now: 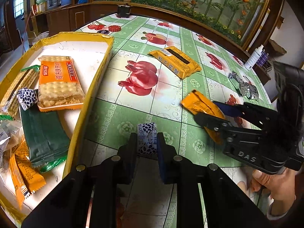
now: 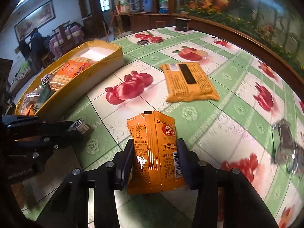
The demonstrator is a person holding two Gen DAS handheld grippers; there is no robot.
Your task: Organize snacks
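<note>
Nearest the lens, the left gripper (image 1: 147,142) is clamping a small blue-and-white patterned candy (image 1: 146,138) above the tablecloth (image 1: 121,114), with the yellow-rimmed tray (image 1: 91,93) at ten o'clock. The right gripper (image 2: 154,155) is pinching an orange sachet (image 2: 155,152) printed "400-101", its logo possibly reading "旭东". At one o'clock, a larger orange packet (image 2: 187,81) is lying flat. The right gripper's body is showing "DAS".

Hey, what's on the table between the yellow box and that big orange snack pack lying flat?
Nothing: between the yellow box and the big orange pack lies only bare tablecloth with printed pomegranates, clearest in the right wrist view.
</note>
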